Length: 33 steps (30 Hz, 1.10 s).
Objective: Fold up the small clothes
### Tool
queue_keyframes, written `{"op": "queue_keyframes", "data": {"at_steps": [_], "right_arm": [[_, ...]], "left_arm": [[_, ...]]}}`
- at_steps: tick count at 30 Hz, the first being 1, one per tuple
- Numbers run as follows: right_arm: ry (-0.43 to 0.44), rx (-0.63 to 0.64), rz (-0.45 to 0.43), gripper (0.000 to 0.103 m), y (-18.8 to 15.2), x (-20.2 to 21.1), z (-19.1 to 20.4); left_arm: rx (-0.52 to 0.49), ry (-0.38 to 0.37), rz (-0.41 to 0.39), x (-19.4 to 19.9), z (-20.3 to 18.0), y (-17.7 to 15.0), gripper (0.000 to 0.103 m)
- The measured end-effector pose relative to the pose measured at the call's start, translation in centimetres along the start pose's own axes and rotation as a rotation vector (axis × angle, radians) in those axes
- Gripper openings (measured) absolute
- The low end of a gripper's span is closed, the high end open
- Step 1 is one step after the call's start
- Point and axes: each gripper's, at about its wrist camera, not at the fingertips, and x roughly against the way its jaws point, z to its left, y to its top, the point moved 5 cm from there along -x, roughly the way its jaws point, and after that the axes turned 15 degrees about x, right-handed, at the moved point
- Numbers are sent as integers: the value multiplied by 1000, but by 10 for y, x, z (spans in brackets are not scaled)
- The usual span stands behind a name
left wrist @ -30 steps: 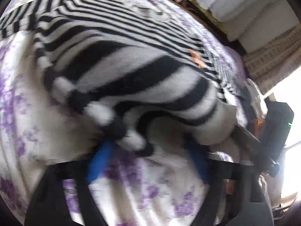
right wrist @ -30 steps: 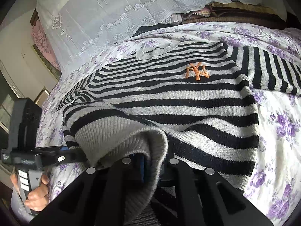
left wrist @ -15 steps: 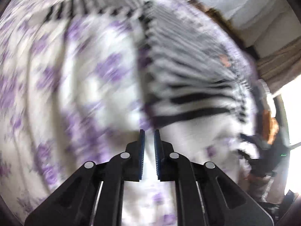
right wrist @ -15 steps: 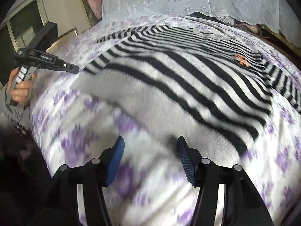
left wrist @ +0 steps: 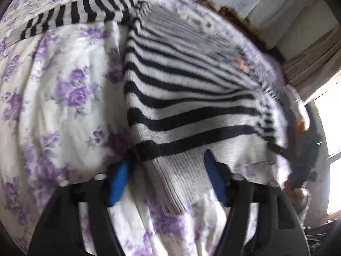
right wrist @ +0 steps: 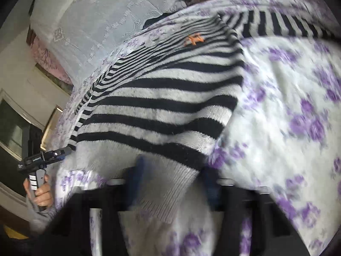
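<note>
A black-and-white striped sweater [left wrist: 181, 89] [right wrist: 159, 98] with an orange logo [left wrist: 242, 64] [right wrist: 194, 39] lies spread on the floral bedsheet [left wrist: 64, 85] [right wrist: 298, 106]. My left gripper [left wrist: 166, 177] straddles the near left corner of its grey ribbed hem [left wrist: 179, 183]. Its jaws are opening and the blue pads stand clear of the cloth. My right gripper [right wrist: 173, 177], blurred, straddles the opposite corner of the hem [right wrist: 170, 189]. Its jaws are closing with the hem between the pads, which are still apart. One sleeve [left wrist: 81, 15] [right wrist: 277, 23] stretches out sideways at the far end.
White lace-covered bedding [right wrist: 96, 21] is piled at the head of the bed. A bright window and a curtain [left wrist: 315, 64] are on the right of the left wrist view. A hand [right wrist: 40, 192] holding the left gripper's handle shows by the bed's left edge.
A second ago both grippers held folded sweater cloth. They let go and moved back to the near hem. The left jaws, shut half a second ago, now stand apart around the hem corner.
</note>
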Motion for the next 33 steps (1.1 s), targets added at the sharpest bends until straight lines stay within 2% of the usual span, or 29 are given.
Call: {"op": "queue_keyframes", "data": {"at_steps": [1, 2, 3, 5, 8, 9, 10, 12, 13, 15, 16, 17, 18, 19, 20, 22, 25, 26, 27, 29, 31, 33], "right_arm": [[-9, 6, -10, 16, 1, 4, 1], [-29, 28, -23, 16, 2, 11, 3], [-52, 53, -31, 16, 1, 21, 5], [-95, 88, -9, 16, -6, 34, 1], [-128, 104, 93, 14, -23, 18, -18], [-126, 123, 68, 14, -24, 21, -18], [-136, 130, 83, 15, -22, 26, -16], [-170, 130, 67, 19, -18, 44, -15], [-223, 146, 42, 20, -12, 56, -15], [-329, 187, -16, 24, 4, 73, -16], [-334, 200, -43, 27, 17, 75, -14], [-303, 205, -73, 34, 35, 73, -7], [-272, 207, -91, 40, 45, 68, -5], [-248, 215, -100, 53, 58, 58, 0], [-245, 219, -97, 56, 66, 46, 3], [-227, 214, -34, 56, 76, 8, 4], [-228, 229, 113, 57, 58, -40, -7], [-236, 273, 78, 58, 55, -38, -5], [-261, 325, 101, 59, 52, -33, -1], [-290, 320, 104, 64, 55, -24, 3], [-285, 325, 78, 64, 73, -25, 13], [-280, 366, 74, 68, 94, -36, 28]], "left_arm": [[-13, 30, -5, -2, 1, 0, 32], [-20, 28, -9, -1, 1, -2, 17], [-20, 4, 2, 2, 1, -4, 10], [-27, -9, 3, 11, 4, -12, 8], [-54, 10, 7, 3, 12, -21, 10], [-39, 4, 18, -1, 16, -22, 11], [-19, -19, 21, 1, 17, -21, 11], [16, -49, 19, 19, 20, -17, 12], [10, -38, -21, 34, 20, -12, 14], [-35, 50, -135, 57, 16, -2, 27], [-71, 102, -207, 68, 7, 8, 42], [-85, 111, -235, 71, -1, 13, 52], [-106, 92, -259, 72, -15, 21, 56], [-140, 52, -248, 64, -32, 28, 64], [-163, 32, -224, 56, -39, 31, 73], [-184, 70, -179, 24, -54, 38, 74], [-190, 220, -72, -41, -42, 44, 75], [-198, 225, -68, -47, -39, 44, 76], [-221, 230, -82, -46, -41, 43, 76], [-258, 256, -90, -36, -52, 42, 76], [-291, 216, -103, -30, -76, 49, 77], [-319, 186, -115, -30, -98, 54, 85]]}}
